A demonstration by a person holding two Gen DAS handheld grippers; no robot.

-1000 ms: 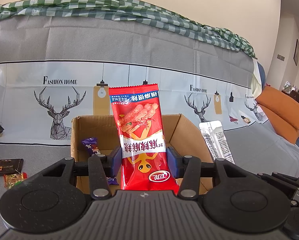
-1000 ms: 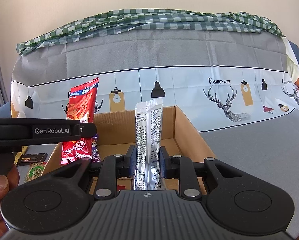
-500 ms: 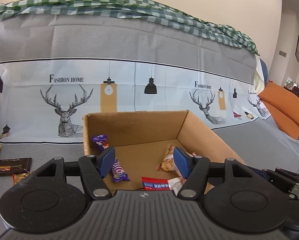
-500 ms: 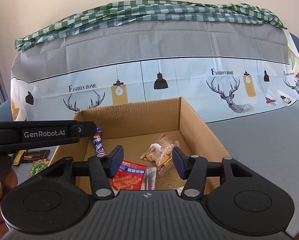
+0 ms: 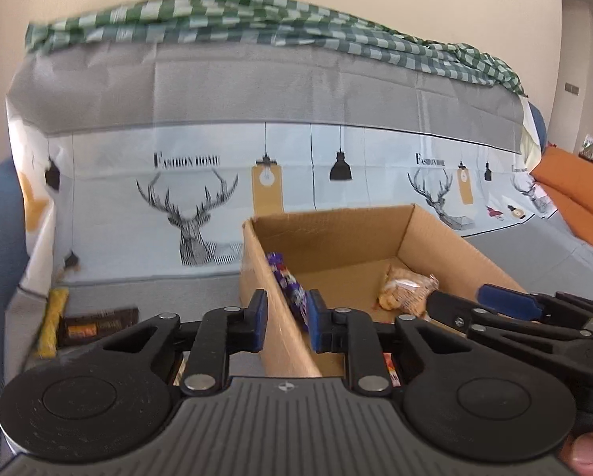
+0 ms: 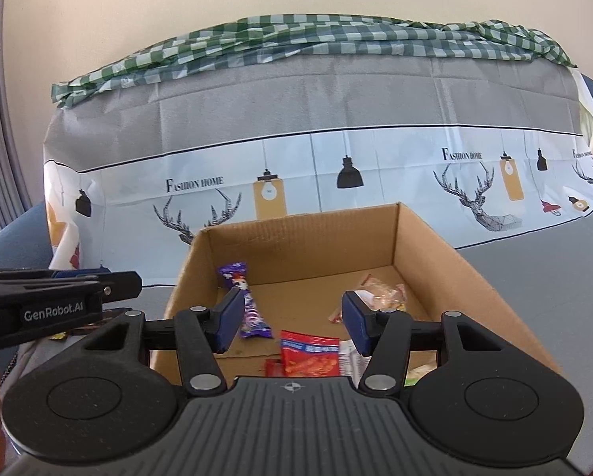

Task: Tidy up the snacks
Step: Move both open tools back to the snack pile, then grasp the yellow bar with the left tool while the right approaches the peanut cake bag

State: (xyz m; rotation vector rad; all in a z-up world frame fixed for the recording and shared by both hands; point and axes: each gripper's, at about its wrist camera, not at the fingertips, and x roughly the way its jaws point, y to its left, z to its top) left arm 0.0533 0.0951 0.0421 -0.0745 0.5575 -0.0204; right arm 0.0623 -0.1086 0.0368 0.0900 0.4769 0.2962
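The open brown cardboard box [image 6: 423, 250] sits on the grey printed sofa cover [image 6: 534, 269]. My right gripper [image 6: 292, 321] hangs wide open, empty, above its red snack packet [image 6: 310, 357]. My left gripper [image 5: 284, 319], narrowly parted, straddles its left wall beside a purple candy [image 5: 290, 289].

Soft, even daylight fills both views, brightest at the right edge. The left wrist view is smeared by motion blur, worst on the green checked cloth [image 5: 256, 20] at top. Fisheye bending curves straight lines and darkens corners.
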